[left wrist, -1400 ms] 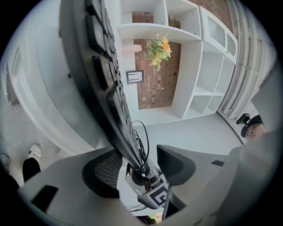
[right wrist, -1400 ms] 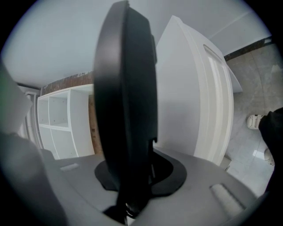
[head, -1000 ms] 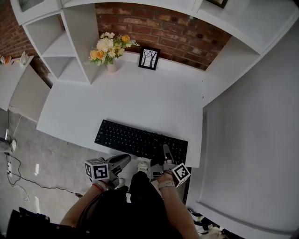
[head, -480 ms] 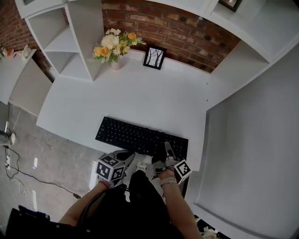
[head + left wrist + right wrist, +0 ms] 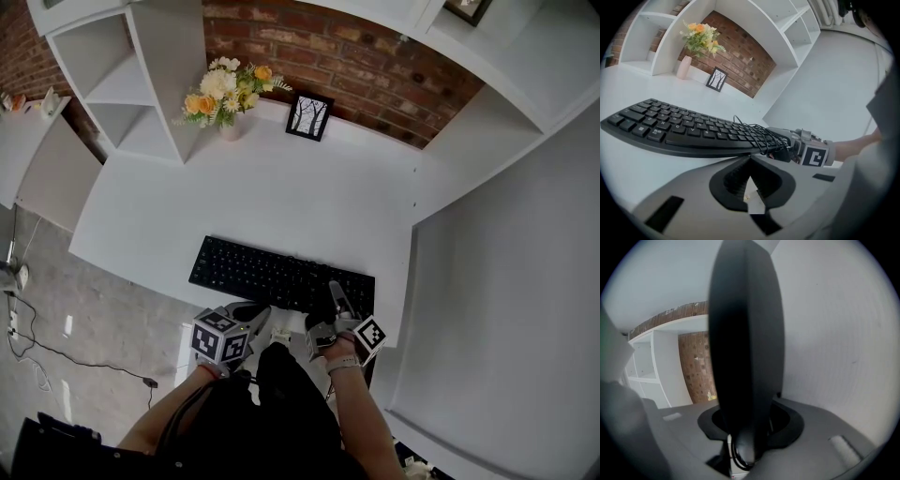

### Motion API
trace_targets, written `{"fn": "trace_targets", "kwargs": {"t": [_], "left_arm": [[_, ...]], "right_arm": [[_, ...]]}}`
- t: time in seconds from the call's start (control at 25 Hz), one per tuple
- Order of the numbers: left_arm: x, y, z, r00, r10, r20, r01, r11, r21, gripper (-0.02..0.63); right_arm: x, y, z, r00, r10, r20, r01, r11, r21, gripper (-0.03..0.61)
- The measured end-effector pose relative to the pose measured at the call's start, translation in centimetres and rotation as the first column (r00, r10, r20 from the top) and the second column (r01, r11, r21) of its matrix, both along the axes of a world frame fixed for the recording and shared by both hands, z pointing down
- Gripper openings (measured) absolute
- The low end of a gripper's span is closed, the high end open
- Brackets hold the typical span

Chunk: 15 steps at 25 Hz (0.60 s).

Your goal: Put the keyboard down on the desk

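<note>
The black keyboard (image 5: 272, 277) lies flat on the white desk (image 5: 262, 187) along its near edge, with a coiled cable (image 5: 754, 132) on its right end. My right gripper (image 5: 336, 298) reaches over the keyboard's right near corner. In the right gripper view the keyboard's edge (image 5: 745, 343) stands between the jaws of the right gripper (image 5: 747, 427), which are opening, and the pads look clear of it. My left gripper (image 5: 251, 314) hangs just off the desk's front edge, shut and empty. In the left gripper view the left gripper (image 5: 750, 161) sits below the keyboard (image 5: 684, 131).
A vase of flowers (image 5: 223, 98) and a small picture frame (image 5: 309, 117) stand at the back against the brick wall. White shelves (image 5: 122, 75) rise at the left, and a white panel (image 5: 506, 281) borders the desk on the right. Cables (image 5: 37, 347) lie on the floor.
The left gripper has shut and drifted slightly right beneath the desk edge. The right gripper's jaws have spread on the keyboard's corner. The keyboard rests in the same spot.
</note>
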<state>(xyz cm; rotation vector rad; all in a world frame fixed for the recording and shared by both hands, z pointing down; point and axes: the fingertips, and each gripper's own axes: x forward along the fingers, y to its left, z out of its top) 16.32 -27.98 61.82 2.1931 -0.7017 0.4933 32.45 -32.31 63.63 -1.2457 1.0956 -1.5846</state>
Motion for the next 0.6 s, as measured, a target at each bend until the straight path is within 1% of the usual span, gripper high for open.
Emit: {"fn": "trace_targets", "kwargs": {"t": [0.04,0.08,0.12,0.2,0.28,0.44,0.6], "left_arm": [[0.1,0.0,-0.1,1.000,0.000,-0.003,0.000,1.000,-0.004,-0.009],[0.2,-0.1,-0.2,1.000,-0.002,-0.008,0.002,1.000,-0.010,-0.009],[0.2,-0.1,-0.3,1.000,-0.005,-0.014,0.005,1.000,-0.015,-0.009],[0.3,-0.4,-0.3,1.000,-0.010,-0.019,0.009,1.000,-0.023,-0.009],[0.4,-0.6,-0.4,1.000,-0.012,-0.020,0.012,1.000,-0.028,-0.009],[0.5,-1.1,-0.5,0.999,-0.022,-0.033,0.021,0.999,-0.043,-0.009],[0.7,-1.1,-0.5,0.999,-0.022,-0.036,0.020,0.998,-0.055,-0.009]], "right_arm": [[-0.1,-0.1,-0.3,1.000,-0.015,0.007,0.015,1.000,0.021,0.147],[-0.2,-0.2,-0.7,0.999,-0.032,0.014,0.032,0.999,0.044,0.199],[-0.3,-0.3,-1.0,0.998,-0.053,0.018,0.051,0.997,0.063,0.232],[-0.5,-0.3,-1.3,0.995,-0.104,0.003,0.103,0.991,0.082,0.264],[-0.9,-0.1,-1.4,0.988,-0.156,-0.021,0.157,0.984,0.086,0.281],[-1.8,0.6,-1.7,0.972,-0.232,-0.025,0.234,0.967,0.103,0.296],[-2.8,1.7,-2.3,0.948,-0.315,-0.055,0.319,0.939,0.127,0.308]]}}
